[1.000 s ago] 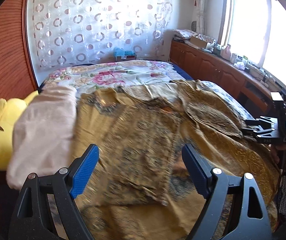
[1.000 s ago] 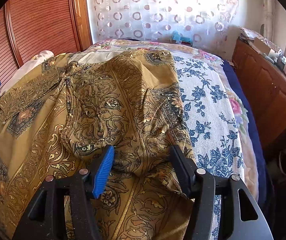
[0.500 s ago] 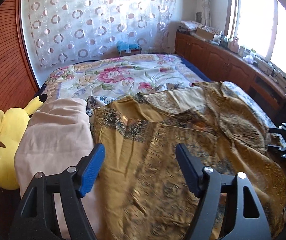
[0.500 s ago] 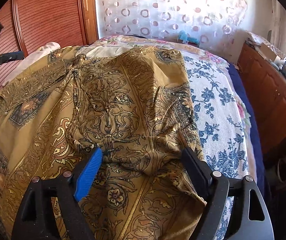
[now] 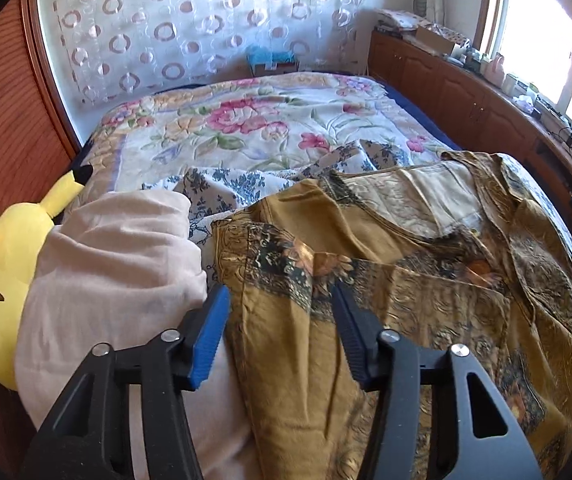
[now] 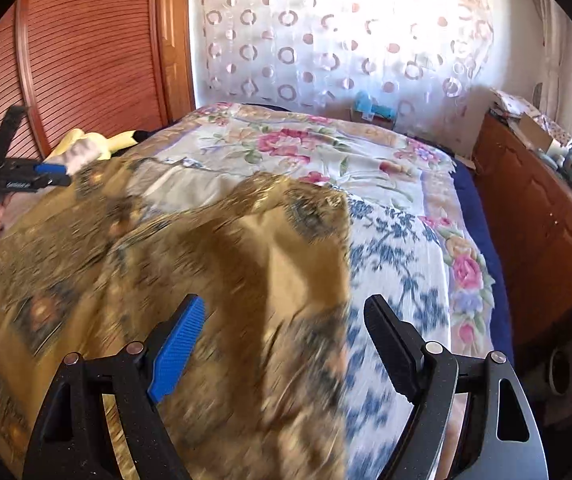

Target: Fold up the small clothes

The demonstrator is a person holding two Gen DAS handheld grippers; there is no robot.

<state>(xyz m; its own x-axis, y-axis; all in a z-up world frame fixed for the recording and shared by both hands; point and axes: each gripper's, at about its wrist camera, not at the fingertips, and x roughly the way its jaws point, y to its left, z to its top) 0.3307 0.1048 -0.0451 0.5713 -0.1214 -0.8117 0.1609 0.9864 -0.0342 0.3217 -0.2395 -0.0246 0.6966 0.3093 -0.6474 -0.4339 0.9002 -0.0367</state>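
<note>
Bed [image 5: 269,120] under a floral quilt, a gold patterned garment [image 5: 426,280] spread across its near half beside a pink cloth [image 5: 117,264]. Left gripper [image 5: 277,320]: jaws closing over the garment's left edge, fabric between them. Right gripper [image 6: 286,332]: wide open above the garment's right edge, holding nothing.

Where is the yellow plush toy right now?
The yellow plush toy lies at the far left of the left wrist view, squeezed between the wooden wall and the pink cloth on the bed.
</note>
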